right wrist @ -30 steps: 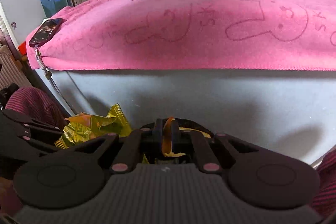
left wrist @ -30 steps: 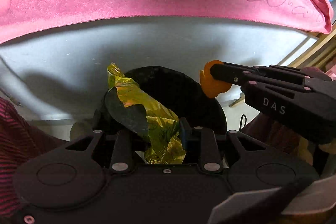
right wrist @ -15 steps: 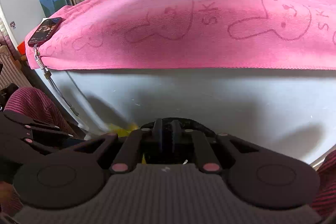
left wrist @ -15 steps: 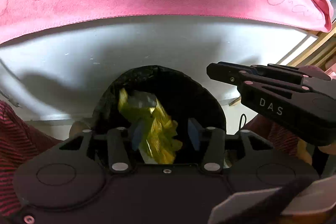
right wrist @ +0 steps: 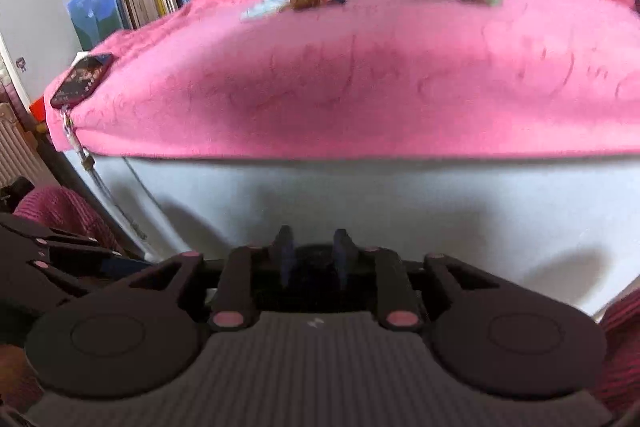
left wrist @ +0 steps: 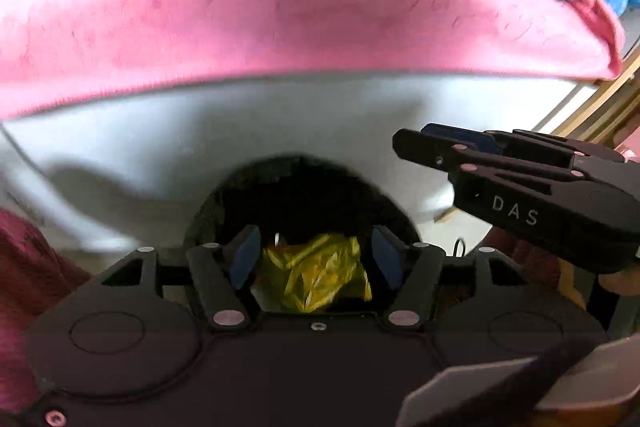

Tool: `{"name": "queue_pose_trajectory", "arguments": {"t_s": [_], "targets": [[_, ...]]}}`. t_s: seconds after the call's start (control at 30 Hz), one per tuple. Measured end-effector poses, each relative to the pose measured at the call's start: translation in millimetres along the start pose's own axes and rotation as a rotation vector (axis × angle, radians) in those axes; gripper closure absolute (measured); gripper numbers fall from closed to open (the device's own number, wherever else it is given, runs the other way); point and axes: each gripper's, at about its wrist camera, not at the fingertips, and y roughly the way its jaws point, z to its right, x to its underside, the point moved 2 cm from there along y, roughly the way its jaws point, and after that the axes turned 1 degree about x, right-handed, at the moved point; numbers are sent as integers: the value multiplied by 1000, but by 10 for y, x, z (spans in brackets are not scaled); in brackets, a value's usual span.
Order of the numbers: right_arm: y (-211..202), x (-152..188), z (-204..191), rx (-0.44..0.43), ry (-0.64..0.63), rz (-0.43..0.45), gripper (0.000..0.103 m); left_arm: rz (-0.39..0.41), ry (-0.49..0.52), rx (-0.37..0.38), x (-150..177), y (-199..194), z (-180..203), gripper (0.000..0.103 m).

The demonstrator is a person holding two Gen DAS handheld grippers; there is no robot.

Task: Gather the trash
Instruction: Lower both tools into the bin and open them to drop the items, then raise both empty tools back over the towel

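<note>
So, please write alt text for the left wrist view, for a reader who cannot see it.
The left hand-held gripper, open and empty, hangs over a black-lined trash bin with a crumpled yellow wrapper lying inside. The right hand-held gripper reaches in from the right, and a pink towel covers the table behind.

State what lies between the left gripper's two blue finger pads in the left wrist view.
In the left wrist view, the crumpled yellow wrapper shows between the pads, lying below in the black-lined bin; the pads do not touch it.
</note>
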Motion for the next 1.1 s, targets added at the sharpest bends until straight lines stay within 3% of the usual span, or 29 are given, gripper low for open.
{"name": "queue_pose_trajectory", "arguments": {"t_s": [0.2,0.33,0.53,0.67,0.97,1.1], "targets": [[-239,-354,24,21,-37,157,36,203,30,27,-286,-424,7,25],[-324,-580,121,71,-51,262,23,383,10,-12,-532,-622,-52,10],[-319,-903,341,169,-45,364,12,529,-21,-84,-909,-633,-50,4],[-198,-1093,494,231,-54,392,8,575,-61,-65,-1195,-514,-57,3],[208,-1383,716,273,-118,379,2,579,-233,-32,-1963,-35,-261,3],[421,-1484,727,283,-142,349,2,567,-249,-41,-2270,192,-276,16]]}}
